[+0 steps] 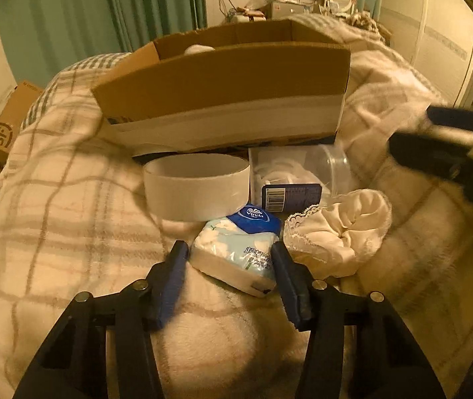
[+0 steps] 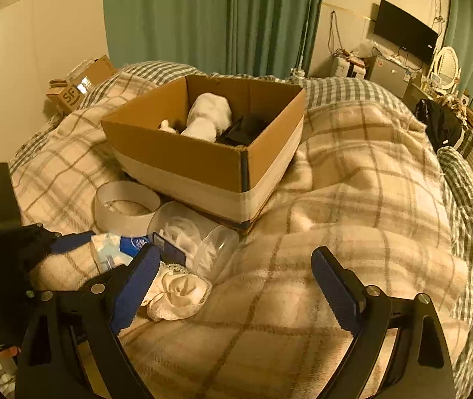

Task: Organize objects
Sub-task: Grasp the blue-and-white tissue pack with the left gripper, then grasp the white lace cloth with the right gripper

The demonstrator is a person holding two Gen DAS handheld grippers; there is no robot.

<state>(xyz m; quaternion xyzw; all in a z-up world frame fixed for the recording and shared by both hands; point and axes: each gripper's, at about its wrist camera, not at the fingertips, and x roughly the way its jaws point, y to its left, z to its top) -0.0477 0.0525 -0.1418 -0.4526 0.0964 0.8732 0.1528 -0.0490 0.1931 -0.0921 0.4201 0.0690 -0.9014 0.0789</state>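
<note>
1. Left wrist view, far left: brown parcel box (image 1: 2, 133) printed "SF", off the edge of the bed, beside the checked blanket (image 1: 70, 206).
2. Centre, back: open cardboard box (image 1: 223, 89) on the blanket, brown above, white band around the lower part, something white showing over the rim.
3. In front of the box: white ring of wide tape (image 1: 196, 186), standing on its edge side, hollow middle facing up.
4. Nearer: tissue pack (image 1: 239, 249), soft plastic, pale blue and white with a dark blue "Vinda" top, lying tilted between the fingers of the left gripper (image 1: 230, 266); jaws set apart around the pack, right finger touching or almost touching it, left finger clear with a gap.
5. Right of the tape: clear plastic jar (image 1: 303, 169) on its side with white bits inside, a dark blue barcoded label at its front.
6. Further right: crumpled white cloth (image 1: 343, 232) with a lace edge, just beside the pack.
7. Far right: blurred black right gripper (image 1: 442, 153), grip impossible to tell here.
8. Right wrist view: right gripper (image 2: 236, 276) spread wide, holding nothing, above bare blanket; cloth by its left finger.
</note>
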